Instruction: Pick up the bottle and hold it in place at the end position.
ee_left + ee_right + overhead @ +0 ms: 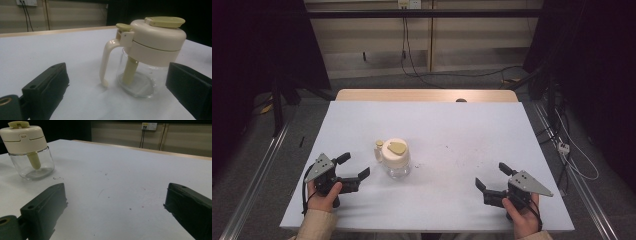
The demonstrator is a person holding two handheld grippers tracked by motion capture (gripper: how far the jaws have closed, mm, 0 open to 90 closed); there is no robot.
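cream-lidded glass jar [395,158], upright, seemingly empty

A pale wooden table [427,95] under a white cloth cover [472,130] stands on grey floor [302,125]. Behind runs a beige panelled wall [472,40] with a white socket [409,4], black cables [412,65] trailing down. Dark curtains [257,45] flank both sides.

Dim, soft overhead light; near jaws blurred.

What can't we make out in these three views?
- Dispenser jar, high view: glass body mostly hidden under its own lid.
- Jar handle: behind the body in the right gripper view.
- Dark specks on the table: too small to identify.
- Small dark object at the table's far edge: too small.
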